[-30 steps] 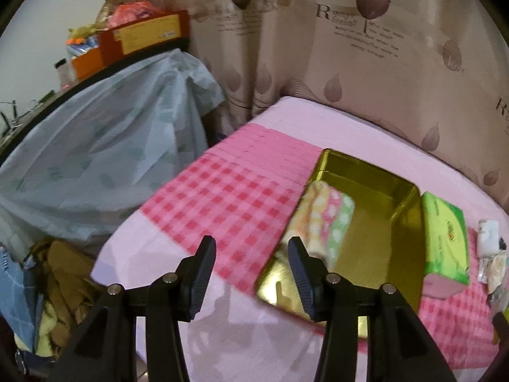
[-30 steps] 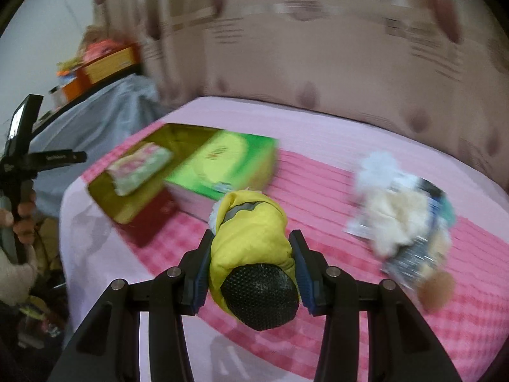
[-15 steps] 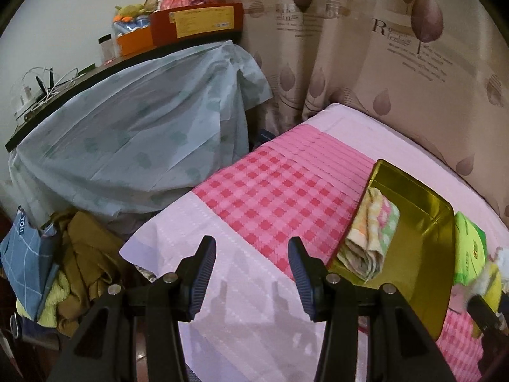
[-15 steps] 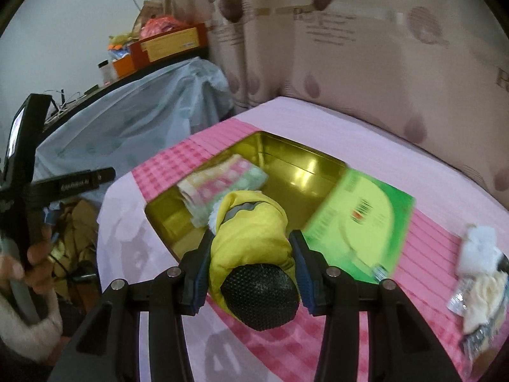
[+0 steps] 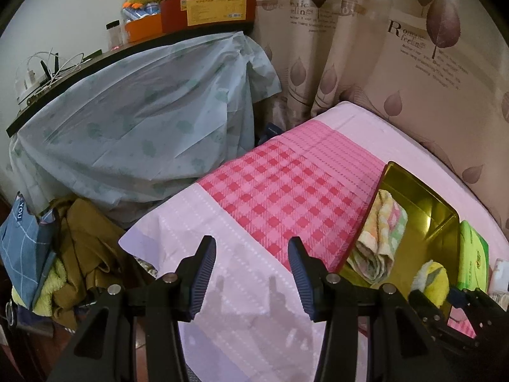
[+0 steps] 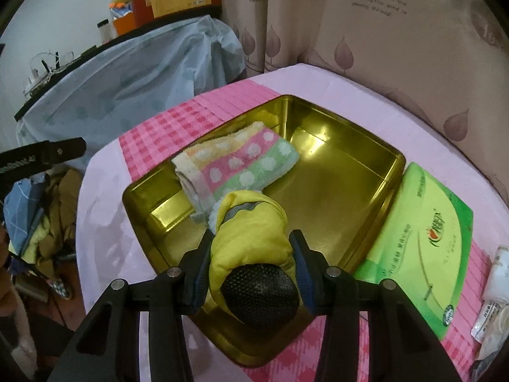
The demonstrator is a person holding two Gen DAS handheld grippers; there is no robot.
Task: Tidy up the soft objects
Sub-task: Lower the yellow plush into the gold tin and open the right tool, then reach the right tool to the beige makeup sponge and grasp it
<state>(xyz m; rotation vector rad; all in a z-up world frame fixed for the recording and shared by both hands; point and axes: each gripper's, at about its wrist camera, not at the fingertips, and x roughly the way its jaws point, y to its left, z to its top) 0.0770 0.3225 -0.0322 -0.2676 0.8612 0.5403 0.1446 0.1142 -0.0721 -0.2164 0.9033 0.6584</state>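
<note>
Right gripper (image 6: 253, 248) pinches a yellow slipper (image 6: 251, 226) above the near end of the gold tin (image 6: 366, 146); polka-dot towel (image 6: 235, 165) lies inside the tin; green tissue pack (image 6: 423, 229) just beside it; left gripper (image 5: 251, 259) spread over the pink checked cloth (image 5: 280, 184), holding nothing.

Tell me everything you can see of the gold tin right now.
The tin is a shallow, rounded-corner rectangular tray of shiny gold metal, open-topped, lying flat on the pink checked cloth. A folded dotted towel lies inside along its left side. The right gripper holds a yellow slipper over its near end. A green tissue pack lies against its right wall.
</note>
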